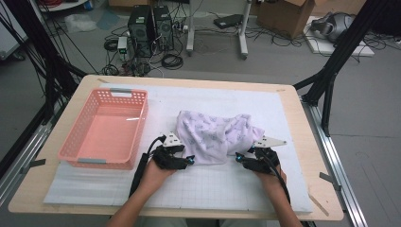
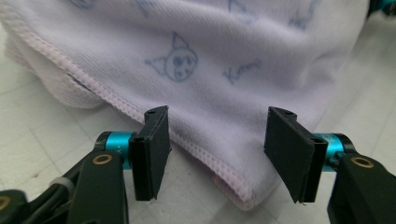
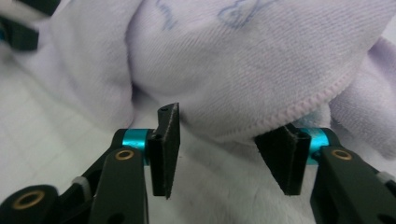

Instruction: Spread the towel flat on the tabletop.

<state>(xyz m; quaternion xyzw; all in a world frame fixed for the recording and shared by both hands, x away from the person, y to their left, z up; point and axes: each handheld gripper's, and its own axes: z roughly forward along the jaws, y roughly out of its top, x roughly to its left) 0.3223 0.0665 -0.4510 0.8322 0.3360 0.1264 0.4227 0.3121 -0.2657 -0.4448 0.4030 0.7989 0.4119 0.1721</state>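
The soft, light towel (image 1: 215,135) probably bunches easily; both wide-open grippers (image 2: 217,156) (image 3: 224,154), holding nothing, should pinch its stitched hem (image 2: 140,109).

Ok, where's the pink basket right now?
In the high view the pink basket sits on the white mat's left side, left of the crumpled cloth and just beyond the left gripper.

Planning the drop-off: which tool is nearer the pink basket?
Left. The left tool sits just off the pink basket's near right corner, at the printed cloth's left edge. The right tool is beyond the cloth, farther away.
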